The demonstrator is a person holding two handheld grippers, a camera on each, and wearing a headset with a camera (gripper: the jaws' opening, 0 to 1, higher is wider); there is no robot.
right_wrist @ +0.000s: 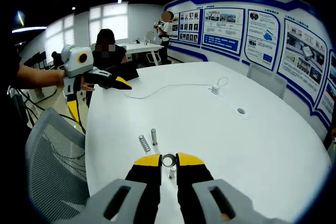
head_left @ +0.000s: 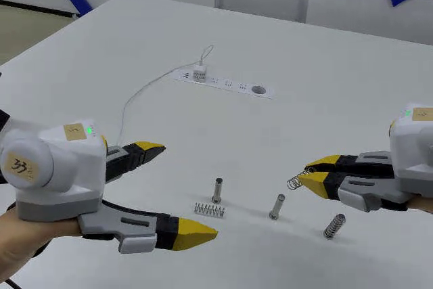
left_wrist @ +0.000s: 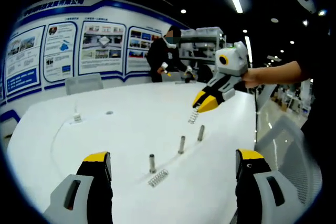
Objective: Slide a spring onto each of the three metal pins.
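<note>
**Spring poised for the second pin**

Head view, near to far. Left gripper [head_left: 172, 191], nearest the viewer and well to the left of the middle pin [head_left: 277, 206], stands with jaws spread wide and empty. Right pin [head_left: 334, 225], near the middle pin on its right, appears already sleeved in coils, though it is too small to confirm. Loose spring [head_left: 209, 210] lies flat on the white table [head_left: 304, 113] to the left of the middle pin, just beside the left pin [head_left: 217, 189]. Right gripper [head_left: 312, 172] pinches the held spring [head_left: 295, 182] by one end, above and just right of the middle pin and apart from it. Power strip [head_left: 223, 82] lies well beyond the middle pin.

Step in hand, as judged: the second of three springs awaits seating. The next move calls for setting the coil axis upright, centring its bore over the middle pin's top, then lowering before release. In the right gripper view the held spring [right_wrist: 168, 159] overlaps the pin beneath, so alignment cannot be read there.
</note>
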